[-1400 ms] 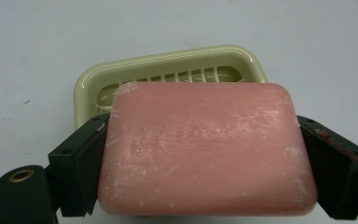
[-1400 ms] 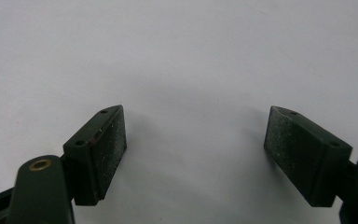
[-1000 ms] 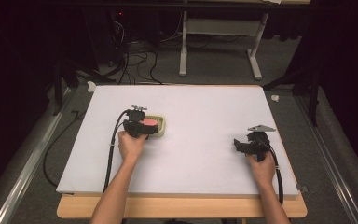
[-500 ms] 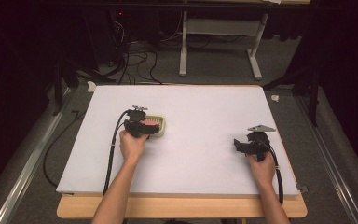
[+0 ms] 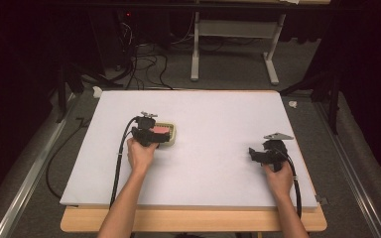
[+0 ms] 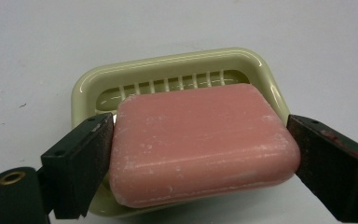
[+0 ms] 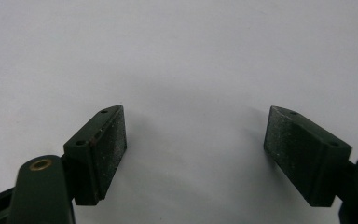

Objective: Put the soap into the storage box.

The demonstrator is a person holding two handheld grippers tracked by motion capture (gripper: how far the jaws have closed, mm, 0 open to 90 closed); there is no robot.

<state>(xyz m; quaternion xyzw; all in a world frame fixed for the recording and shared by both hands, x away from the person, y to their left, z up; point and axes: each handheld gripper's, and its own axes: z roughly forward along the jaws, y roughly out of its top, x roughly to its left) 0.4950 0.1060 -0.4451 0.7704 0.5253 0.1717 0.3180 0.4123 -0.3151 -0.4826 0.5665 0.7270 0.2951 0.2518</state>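
White table (image 5: 218, 124): soap (image 6: 200, 144) lengthwise between jaws.

There is one bar of pink soap (image 6: 200, 144) and one pale green soap dish (image 6: 177, 63), both at about nine o'clock on the one white tabletop (image 5: 218, 114). There are two tools: the left tool (image 5: 151, 135) at nine o'clock and the right tool (image 5: 263, 154) at about four o'clock, each with two black jaws and one trailing cable. Two hands hold them, one hand to each tool. Beyond the tabletop, at twelve o'clock, stands one white frame with two legs (image 5: 233, 44).
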